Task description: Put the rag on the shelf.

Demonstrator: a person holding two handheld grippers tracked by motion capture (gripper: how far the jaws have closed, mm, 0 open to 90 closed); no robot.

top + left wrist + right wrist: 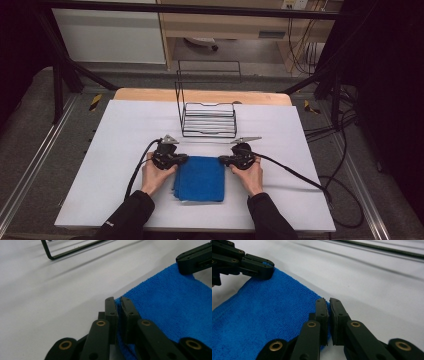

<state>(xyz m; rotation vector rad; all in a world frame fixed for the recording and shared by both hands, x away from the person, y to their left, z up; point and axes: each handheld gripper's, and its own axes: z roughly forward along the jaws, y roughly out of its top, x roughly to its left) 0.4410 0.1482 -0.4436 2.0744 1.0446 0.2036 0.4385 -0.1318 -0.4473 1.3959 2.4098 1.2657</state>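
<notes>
High view: the left gripper [186, 159] and right gripper [220, 160] each pinch a far corner of the soft, light, floppy blue towel [201, 179], jaws squeezed tight.

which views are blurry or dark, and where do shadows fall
High view: dim all round, the white table bright, picture soft. Left gripper view: the cloth and fingers sharp, the wire rack beyond blurred, its soft shadows streaking the table. Right gripper view: cloth pile crisp near the fingers, streaky shadows behind.
</notes>
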